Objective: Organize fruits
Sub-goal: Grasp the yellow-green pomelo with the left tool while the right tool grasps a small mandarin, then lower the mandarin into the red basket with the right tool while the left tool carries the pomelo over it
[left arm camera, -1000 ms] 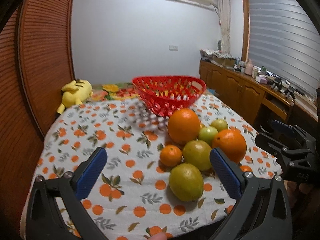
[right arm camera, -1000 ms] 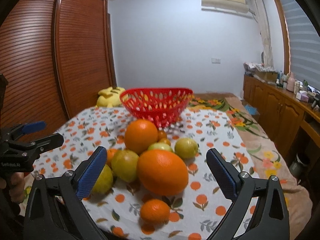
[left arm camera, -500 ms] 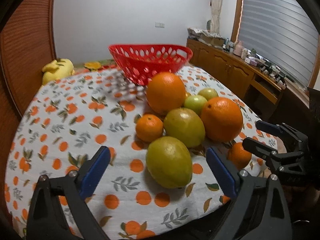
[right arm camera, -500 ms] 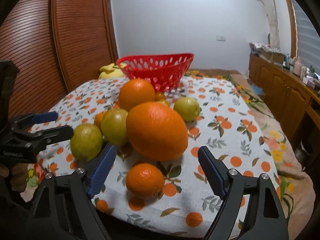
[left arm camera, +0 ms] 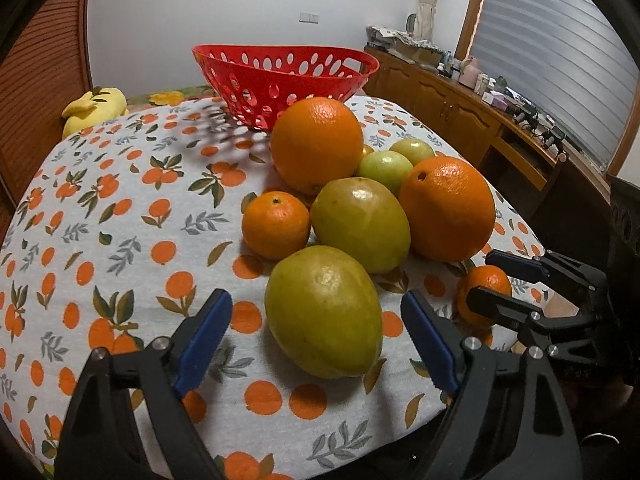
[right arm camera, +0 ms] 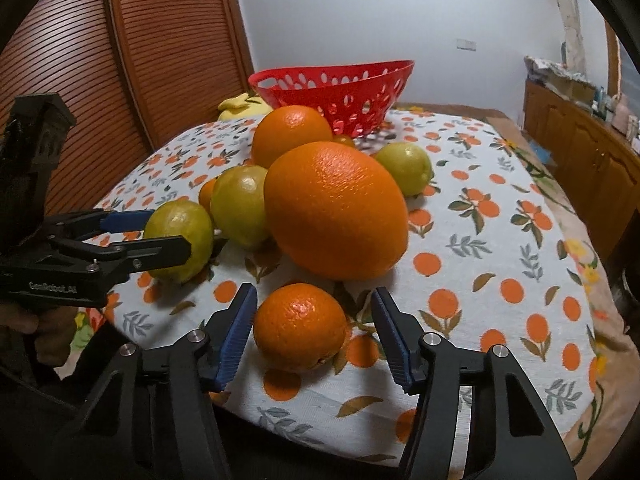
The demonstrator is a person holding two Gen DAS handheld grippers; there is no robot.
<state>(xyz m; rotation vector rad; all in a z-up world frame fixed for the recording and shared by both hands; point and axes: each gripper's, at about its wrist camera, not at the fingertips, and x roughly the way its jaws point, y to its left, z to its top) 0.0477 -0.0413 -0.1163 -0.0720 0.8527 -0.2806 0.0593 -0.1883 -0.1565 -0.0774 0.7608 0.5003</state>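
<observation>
A pile of fruit lies on the table near its front edge, with a red perforated basket behind it. My left gripper is open, its blue pads on either side of the nearest yellow-green fruit, not touching it. My right gripper is open around a small orange, with gaps on both sides. A large orange sits just beyond it. The basket also shows in the right wrist view. Each gripper shows in the other's view, the right and the left.
More oranges and green-yellow fruits crowd the pile. A yellow plush toy lies at the table's far left. The tablecloth has an orange print. A wooden cabinet stands at the right, louvred doors at the left.
Both grippers have moved forward and down towards the pile. The left now straddles the nearest yellow-green fruit and the right straddles the small orange, its jaws somewhat narrower.
</observation>
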